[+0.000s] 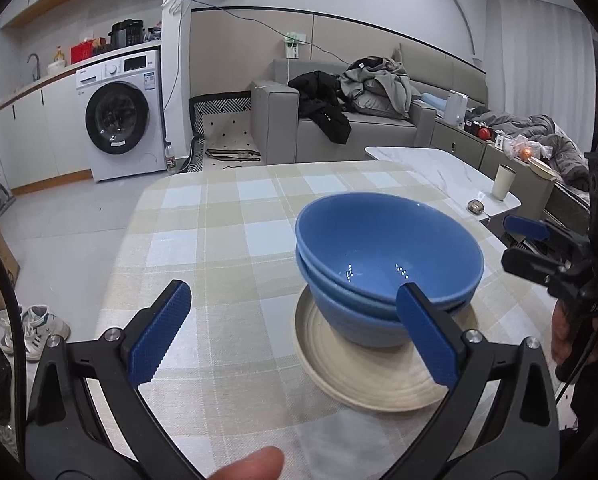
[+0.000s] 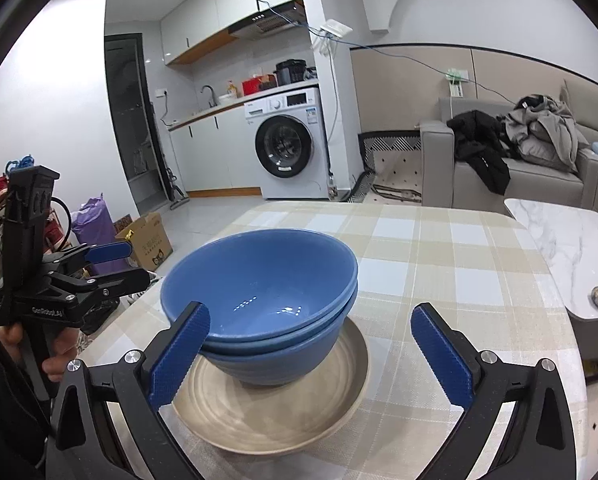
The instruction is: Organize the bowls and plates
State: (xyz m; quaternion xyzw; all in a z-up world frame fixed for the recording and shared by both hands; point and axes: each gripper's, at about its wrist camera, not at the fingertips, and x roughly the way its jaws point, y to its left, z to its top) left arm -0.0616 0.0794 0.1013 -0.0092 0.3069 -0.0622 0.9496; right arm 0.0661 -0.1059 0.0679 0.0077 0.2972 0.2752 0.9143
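Note:
Two blue bowls (image 1: 387,256) (image 2: 259,280) sit nested, one inside the other, on a cream ribbed plate (image 1: 339,372) (image 2: 259,420) on the checked tablecloth. My left gripper (image 1: 295,332) stands open to the left of the stack, its right pad (image 1: 427,340) in front of the bowls' near side, not pressing on them. My right gripper (image 2: 311,344) is open too, its left pad (image 2: 179,356) just before the bowls' rim, nothing gripped. Each gripper shows in the other's view, off the table's side: the right gripper (image 1: 531,248) and the left gripper (image 2: 111,264).
The checked table (image 1: 219,240) (image 2: 439,260) drops off to the floor at left. A white marble side table (image 1: 439,168) (image 2: 559,240) with a cup (image 1: 504,182) stands to the right. Beyond are a washing machine (image 1: 119,120), a sofa with clothes (image 1: 359,100), and shoes (image 1: 35,328) on the floor.

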